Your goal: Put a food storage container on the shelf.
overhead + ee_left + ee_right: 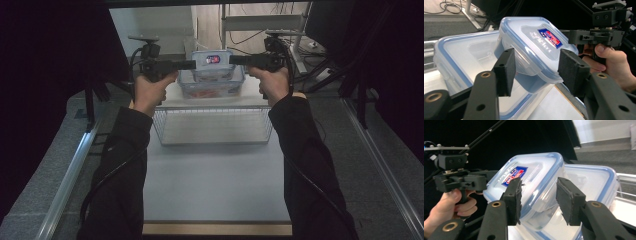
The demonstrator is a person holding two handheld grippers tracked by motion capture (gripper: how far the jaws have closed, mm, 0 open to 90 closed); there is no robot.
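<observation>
The left gripper (535, 71) reaches its two black jaws up from the near edge, one on either side of the near corner of a small clear container (534, 50) with a blue-rimmed lid. Whether the pads press on it cannot be told. A red and blue label sits on that lid. The small container rests tilted on the lid of a larger clear container (461, 57), which lies to the left. At the far right, a hand (610, 62) holds the other gripper (574, 35), aimed at the small container's far side.
</observation>
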